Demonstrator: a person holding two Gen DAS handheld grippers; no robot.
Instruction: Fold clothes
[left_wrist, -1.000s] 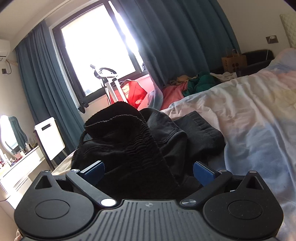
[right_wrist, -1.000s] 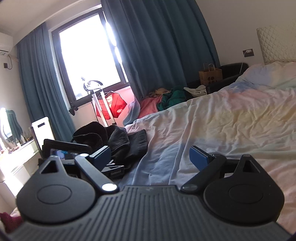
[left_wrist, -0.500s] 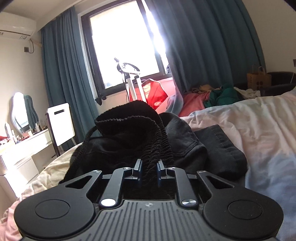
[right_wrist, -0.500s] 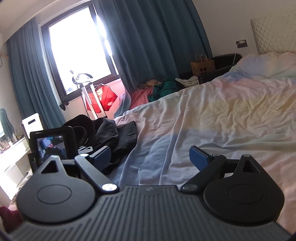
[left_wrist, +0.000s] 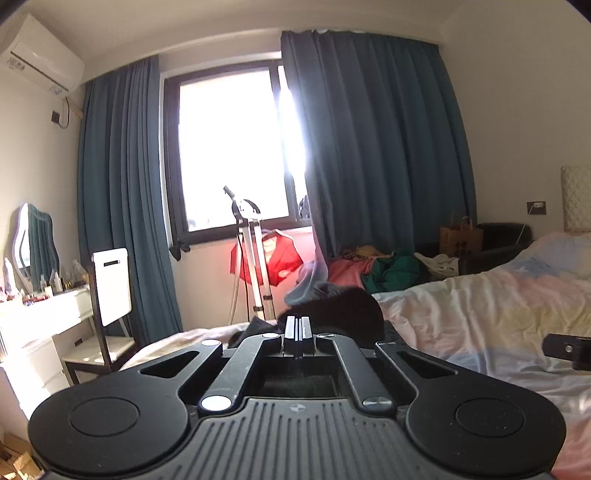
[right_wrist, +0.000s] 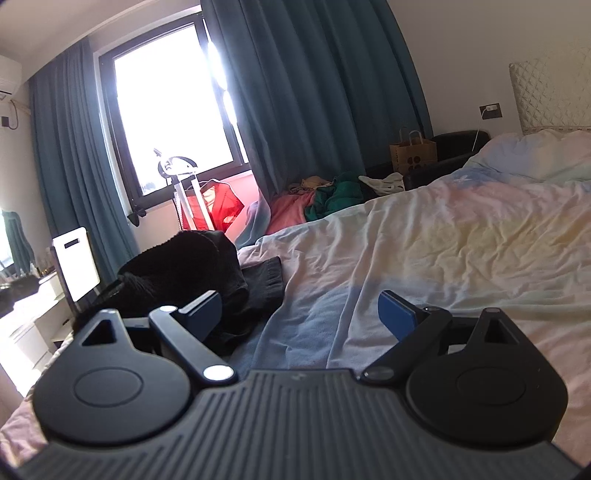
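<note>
A heap of black clothes (right_wrist: 192, 273) lies on the bed (right_wrist: 424, 240) near its foot end. In the left wrist view my left gripper (left_wrist: 296, 326) is shut and raised, with the black heap (left_wrist: 347, 314) just behind its tips; whether cloth is pinched between the fingers is hidden. My right gripper (right_wrist: 301, 314) is open and empty, low over the pastel sheet, with its left finger (right_wrist: 201, 310) beside the black clothes. Part of the right gripper shows at the right edge of the left wrist view (left_wrist: 569, 349).
A window with teal curtains (left_wrist: 376, 147) faces me. A white chair (left_wrist: 110, 288) and a dresser (left_wrist: 40, 325) stand left. A red garment on a stand (left_wrist: 266, 254), a pile of coloured clothes (left_wrist: 376, 266) and a paper bag (left_wrist: 460, 240) lie beyond the bed.
My left gripper closed on the ribbed black cloth, then lifted and tilted up. The right gripper stayed open and moved closer to the black heap.
</note>
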